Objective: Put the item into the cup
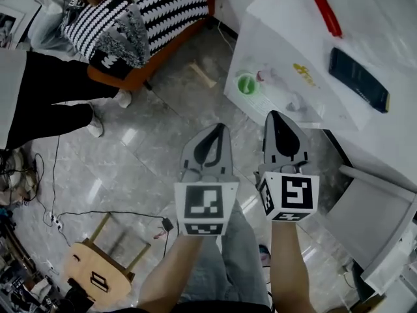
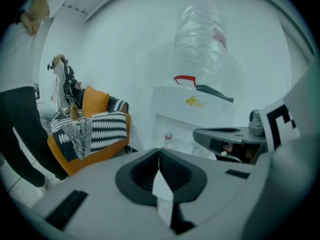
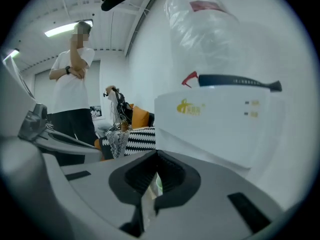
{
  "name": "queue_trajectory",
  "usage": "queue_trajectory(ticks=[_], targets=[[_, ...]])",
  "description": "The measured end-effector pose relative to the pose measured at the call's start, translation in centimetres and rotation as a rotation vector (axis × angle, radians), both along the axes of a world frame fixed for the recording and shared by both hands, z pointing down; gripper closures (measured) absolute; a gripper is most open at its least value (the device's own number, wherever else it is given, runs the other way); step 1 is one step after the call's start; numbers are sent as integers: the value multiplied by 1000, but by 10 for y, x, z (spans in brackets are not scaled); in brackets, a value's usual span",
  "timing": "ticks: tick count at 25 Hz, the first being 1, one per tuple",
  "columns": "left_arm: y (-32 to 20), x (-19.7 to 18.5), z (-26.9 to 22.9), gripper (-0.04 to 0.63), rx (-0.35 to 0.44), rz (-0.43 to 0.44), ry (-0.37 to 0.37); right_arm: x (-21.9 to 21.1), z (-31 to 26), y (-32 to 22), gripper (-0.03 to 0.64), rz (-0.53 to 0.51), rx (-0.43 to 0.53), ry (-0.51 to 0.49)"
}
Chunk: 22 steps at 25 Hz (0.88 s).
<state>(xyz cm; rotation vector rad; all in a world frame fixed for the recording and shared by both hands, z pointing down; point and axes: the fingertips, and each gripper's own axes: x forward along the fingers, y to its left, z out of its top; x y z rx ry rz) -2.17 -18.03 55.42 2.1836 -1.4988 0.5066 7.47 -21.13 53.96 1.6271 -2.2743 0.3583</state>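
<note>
A small green cup [image 1: 246, 83] sits on the low ledge of a white water dispenser [image 1: 306, 51], with a tiny pink-red thing [image 1: 260, 75] beside it. On top of the dispenser lie a red item [image 1: 324, 8] and a dark flat item [image 1: 358, 79]. My left gripper [image 1: 220, 128] hangs over the tiled floor, short of the ledge, jaws shut with nothing between them. My right gripper [image 1: 273, 114] is beside it, tip close to the ledge's edge, also shut and empty. The left gripper view shows the shut left gripper [image 2: 159, 151] facing the dispenser [image 2: 192, 111]. The right gripper view shows the shut right gripper [image 3: 157, 154].
An orange sofa with a black-and-white striped blanket [image 1: 150, 12] stands at the back left. A person in black trousers [image 1: 45, 109] stands at the left. A wooden stool [image 1: 98, 272] and cables lie on the floor at lower left. A white frame [image 1: 378, 220] is at the right.
</note>
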Motion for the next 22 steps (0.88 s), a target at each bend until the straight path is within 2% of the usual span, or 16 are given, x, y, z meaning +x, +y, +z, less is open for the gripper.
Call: queue_trajectory(ticks=[5,10,22], targets=[[7,9,-56,583,61,6,0,5,-60,11,607,-11,58,-13],[28,15,-124,583,98,-16,21,2,-124,38,607,-38,73,-32],[50,22,-264,583,263,-21,52,-16,-276,61,607,-79,252,-88]])
